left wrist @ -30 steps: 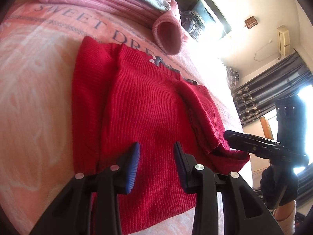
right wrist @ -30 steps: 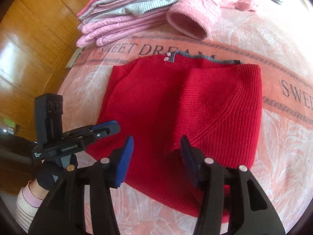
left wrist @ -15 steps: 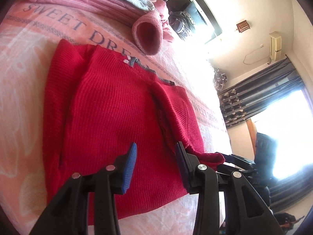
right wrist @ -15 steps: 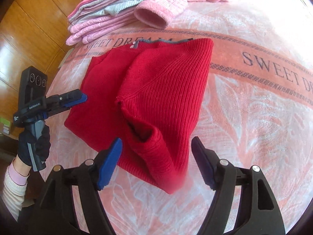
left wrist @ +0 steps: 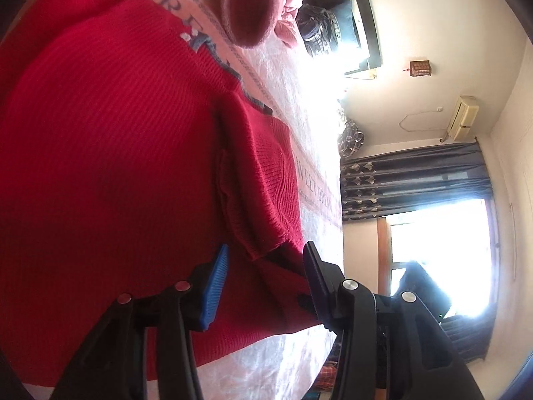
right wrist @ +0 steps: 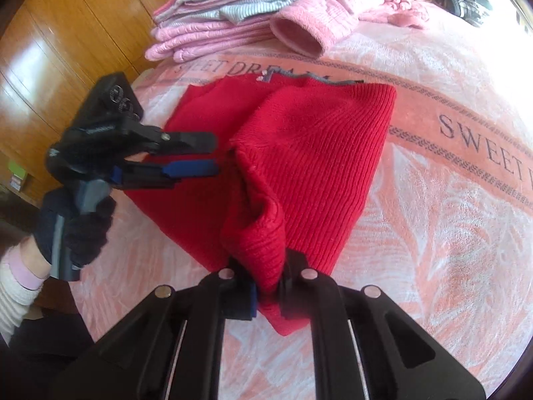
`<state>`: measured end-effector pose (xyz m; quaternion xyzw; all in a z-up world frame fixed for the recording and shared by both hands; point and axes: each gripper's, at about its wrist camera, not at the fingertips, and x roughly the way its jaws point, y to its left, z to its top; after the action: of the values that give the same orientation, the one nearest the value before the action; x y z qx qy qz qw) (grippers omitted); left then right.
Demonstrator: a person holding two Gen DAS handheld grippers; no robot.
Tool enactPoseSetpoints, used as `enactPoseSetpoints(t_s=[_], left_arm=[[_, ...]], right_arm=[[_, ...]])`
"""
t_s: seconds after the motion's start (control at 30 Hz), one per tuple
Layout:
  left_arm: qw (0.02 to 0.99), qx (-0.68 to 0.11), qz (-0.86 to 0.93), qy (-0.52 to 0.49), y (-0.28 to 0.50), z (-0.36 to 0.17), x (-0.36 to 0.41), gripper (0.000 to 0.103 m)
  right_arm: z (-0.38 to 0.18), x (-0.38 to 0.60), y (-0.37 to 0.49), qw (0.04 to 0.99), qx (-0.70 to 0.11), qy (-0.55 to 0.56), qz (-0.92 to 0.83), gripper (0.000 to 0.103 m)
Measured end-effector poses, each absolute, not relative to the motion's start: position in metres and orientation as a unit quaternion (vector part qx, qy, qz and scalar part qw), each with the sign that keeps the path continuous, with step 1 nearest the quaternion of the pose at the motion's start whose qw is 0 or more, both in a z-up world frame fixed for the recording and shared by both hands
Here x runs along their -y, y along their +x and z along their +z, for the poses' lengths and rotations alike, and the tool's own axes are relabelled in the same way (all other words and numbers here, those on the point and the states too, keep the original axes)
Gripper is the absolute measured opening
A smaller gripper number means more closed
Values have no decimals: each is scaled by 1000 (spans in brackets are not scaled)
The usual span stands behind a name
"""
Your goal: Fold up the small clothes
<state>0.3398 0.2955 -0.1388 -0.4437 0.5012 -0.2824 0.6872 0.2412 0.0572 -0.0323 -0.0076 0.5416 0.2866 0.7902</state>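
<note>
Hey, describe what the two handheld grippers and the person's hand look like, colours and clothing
Both grippers are black plastic with silver round fasteners on the finger arms and ribbed blue pads on the fingers. The left gripper has a boxy black body with round markings and a grey handle. The hand on it wears a dark glove, above a pink cuff and a white knit sleeve. The right gripper looks alike.

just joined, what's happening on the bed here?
A person is folding a red sweater on a pink blanket, with a gripper tool in each hand. The right tool is shut on the sweater's near corner, bunching the knit up between its fingers. The left tool is open beside the sweater's other side, holding nothing. A stack of folded pink clothes sits at the far end.
</note>
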Motion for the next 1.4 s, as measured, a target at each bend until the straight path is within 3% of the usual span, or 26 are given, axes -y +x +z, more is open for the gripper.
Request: enactPoseSetpoints(t_s=[0.33, 0.67, 0.77, 0.83, 0.93, 1.4], left_arm=[[653, -469, -288, -520, 375, -157, -266, 56], [644, -458, -300, -534, 403, -161, -247, 56], [661, -451, -307, -516, 410, -153, -244, 46], [673, -442, -315, -502, 413, -149, -246, 32], [700, -429, -320, -472, 411, -140, -253, 24], [809, -356, -327, -334, 396, -60, -339, 22]], right_arm=[[-24, -43, 237, 787, -532, 23, 310, 7], [-3, -34, 236, 790, -505, 71, 340, 7], [-1, -41, 232, 789, -504, 64, 346, 7], [-1, -45, 229, 787, -504, 60, 350, 7], [-2, -57, 229, 783, -504, 63, 359, 7], [0, -175, 233, 767, -489, 37, 414, 7]])
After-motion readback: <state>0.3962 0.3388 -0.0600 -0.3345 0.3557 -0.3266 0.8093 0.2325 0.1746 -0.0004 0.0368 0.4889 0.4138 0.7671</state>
